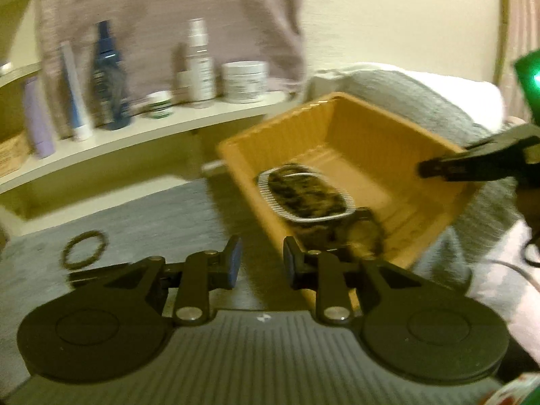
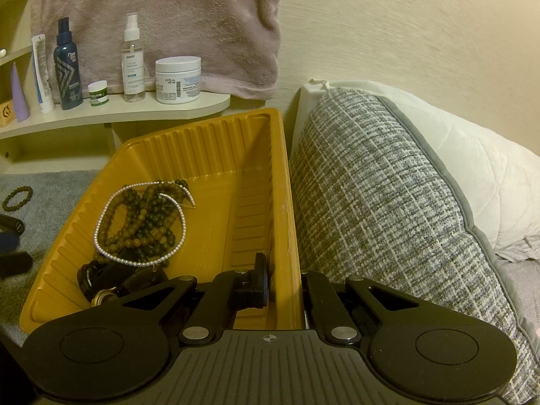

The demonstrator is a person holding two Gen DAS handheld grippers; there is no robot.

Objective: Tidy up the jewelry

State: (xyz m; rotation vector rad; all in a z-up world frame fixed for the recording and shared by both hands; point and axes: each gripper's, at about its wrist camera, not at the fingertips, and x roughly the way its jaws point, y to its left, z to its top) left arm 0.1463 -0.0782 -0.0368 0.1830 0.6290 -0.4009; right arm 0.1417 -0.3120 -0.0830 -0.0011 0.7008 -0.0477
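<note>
- Left wrist view: left gripper (image 1: 261, 259) stands parted, empty, near the yellow tray (image 1: 337, 108).
- Right gripper (image 2: 285, 285) clamps the tray wall; pearl necklace (image 2: 138, 222) lies inside, beaded bracelet (image 2: 17, 197) outside.

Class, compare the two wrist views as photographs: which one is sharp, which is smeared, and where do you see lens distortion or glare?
Left wrist view: motion-blurred, the bottles and the jewelry in the yellow tray smeared, a green glare at the right edge. Right wrist view: sharp, pearl necklace beads distinct; fisheye bends the shelf and darkens the corners. Both have a dim, warm cast.
</note>
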